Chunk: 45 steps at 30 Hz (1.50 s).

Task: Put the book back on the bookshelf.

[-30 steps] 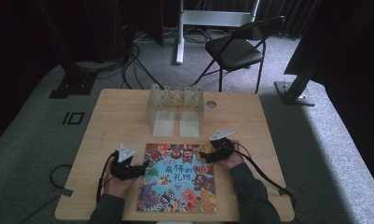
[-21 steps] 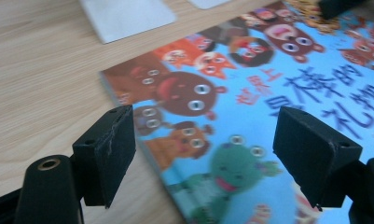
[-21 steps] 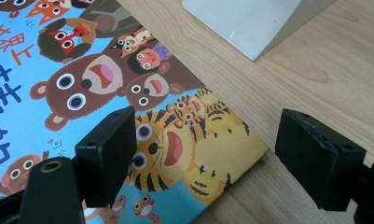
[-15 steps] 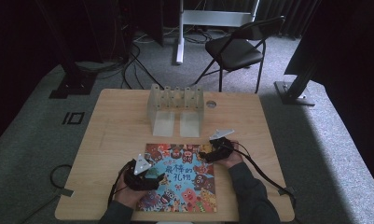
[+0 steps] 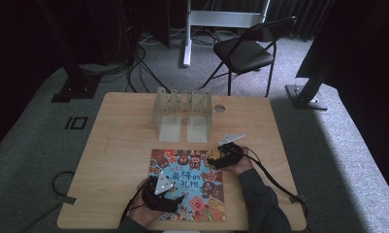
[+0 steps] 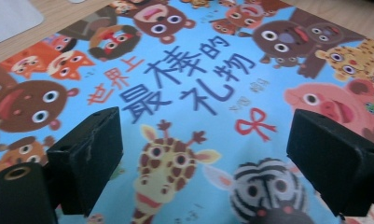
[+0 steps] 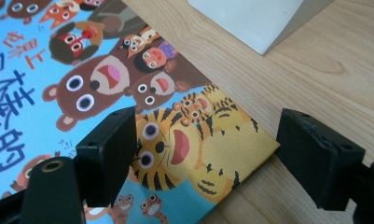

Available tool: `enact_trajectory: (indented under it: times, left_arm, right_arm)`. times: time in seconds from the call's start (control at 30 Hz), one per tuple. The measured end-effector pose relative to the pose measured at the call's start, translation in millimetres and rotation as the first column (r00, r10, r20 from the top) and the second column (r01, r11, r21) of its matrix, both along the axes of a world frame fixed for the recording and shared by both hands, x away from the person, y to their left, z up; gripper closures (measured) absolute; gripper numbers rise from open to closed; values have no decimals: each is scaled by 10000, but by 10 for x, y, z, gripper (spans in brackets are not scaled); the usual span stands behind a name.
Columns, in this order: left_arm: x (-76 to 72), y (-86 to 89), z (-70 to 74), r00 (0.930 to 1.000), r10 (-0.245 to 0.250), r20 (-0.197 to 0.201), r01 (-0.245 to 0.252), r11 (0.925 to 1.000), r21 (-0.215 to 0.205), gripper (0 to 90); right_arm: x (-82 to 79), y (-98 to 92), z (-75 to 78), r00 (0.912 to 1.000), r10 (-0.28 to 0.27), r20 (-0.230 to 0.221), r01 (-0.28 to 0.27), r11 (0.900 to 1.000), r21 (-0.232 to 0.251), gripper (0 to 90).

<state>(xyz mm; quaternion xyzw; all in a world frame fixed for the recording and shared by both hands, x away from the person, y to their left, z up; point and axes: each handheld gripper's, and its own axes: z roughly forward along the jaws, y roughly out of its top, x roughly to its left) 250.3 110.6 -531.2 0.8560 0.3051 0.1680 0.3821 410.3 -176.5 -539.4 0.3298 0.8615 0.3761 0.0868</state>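
Picture book flat on the counter, closed, cover up, near the front edge; clear acrylic book stand further back, well apart from the book.

Step in hand, as judged: getting a purchase on the closed book, probably to lift it toward the stand.

To do it well:
- Work from an edge or corner, not from above the cover; nothing to pinch in the middle of a flat cover.
- Slide one jaw under the corner by the tiger drawing, other jaw on top, then close.
- Steady the opposite side first to stop the book skating across the wood.
- Keep the lift low and level; thin book, likely to flop or fan open.

Left tongs: wide apart, just been opening, nothing between the jaws; poised over the giraffe and zebra on the lower part of the cover, contact with the cover not determinable.

Right tongs: also wide apart, gripping nothing; straddling the book's corner at the tiger, one jaw over the cover, the other over bare wood. Contact not determinable.
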Motion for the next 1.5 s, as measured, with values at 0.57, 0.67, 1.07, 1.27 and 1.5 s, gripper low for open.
enact_trajectory:
  times: [0.57, 0.67, 1.07, 1.27, 1.5]
  left_arm:
    - [-346, -282, -47, 9828, -1736, 629, 1659, 9798, 1120, 37]
    - [-393, -321, -65, 9770, -1982, 791, 1868, 9734, 1323, 30]
    - [-451, -420, -101, 9661, -2396, 965, 2175, 9561, 1961, 28]
    - [-431, -419, -71, 9668, -2249, 1217, 1992, 9607, 1932, 31]
    - [-451, -479, -73, 9629, -2223, 1531, 1908, 9618, 1965, 41]
  right_arm:
    - [26, -64, 88, 9993, -169, -343, 196, 9966, 806, 218]
    - [25, -71, 117, 9993, -199, -331, 229, 9955, 918, 217]
    - [18, -107, 264, 9994, -186, -296, 228, 9887, 1479, 215]
    - [19, -122, 361, 9997, -73, -239, 114, 9845, 1748, 214]
    - [42, -132, 402, 9992, -37, -397, 118, 9785, 2058, 215]
